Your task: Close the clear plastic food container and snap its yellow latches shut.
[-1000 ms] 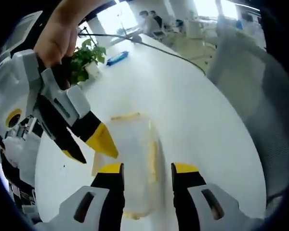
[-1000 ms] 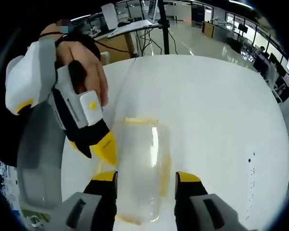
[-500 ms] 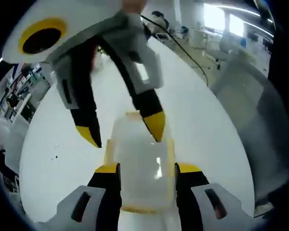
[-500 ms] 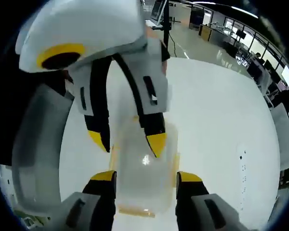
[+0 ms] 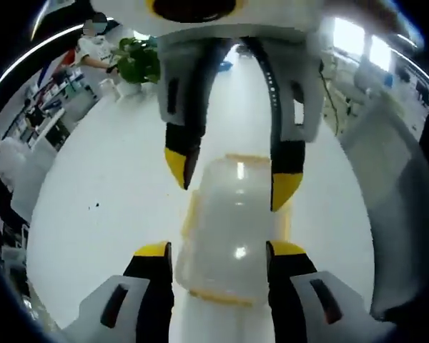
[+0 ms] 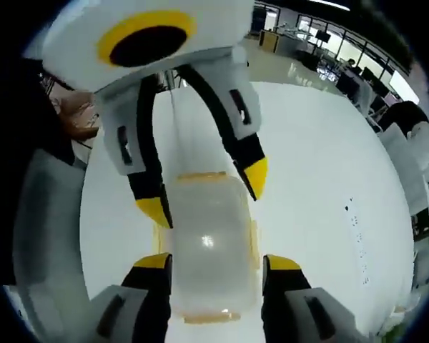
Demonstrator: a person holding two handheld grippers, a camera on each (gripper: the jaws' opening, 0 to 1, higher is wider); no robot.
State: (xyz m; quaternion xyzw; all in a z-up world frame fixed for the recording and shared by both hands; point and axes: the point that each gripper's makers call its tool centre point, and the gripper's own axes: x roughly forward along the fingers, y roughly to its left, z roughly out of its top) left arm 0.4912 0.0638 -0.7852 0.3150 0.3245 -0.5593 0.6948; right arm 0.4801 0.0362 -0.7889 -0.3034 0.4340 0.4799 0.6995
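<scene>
Container [image 5: 232, 229] lies on white table [image 5: 114, 214], lid on, yellow latches [image 6: 207, 316] at its edges. Our left gripper [image 5: 220, 251] spread wide, jaws flanking near end, gripping nothing. Our right gripper [image 6: 217, 262] likewise wide, straddling opposite end. No readable writing on container that we can see. Plant [image 5: 139, 63] at far table edge.

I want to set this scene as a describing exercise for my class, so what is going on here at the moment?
A person is working with two handheld grippers on a clear plastic food container with yellow latches, which sits on a white table. The left gripper and the right gripper face each other from opposite ends, each open with its jaws straddling the container. The lid appears to be on; whether the latches are snapped shut cannot be told.
</scene>
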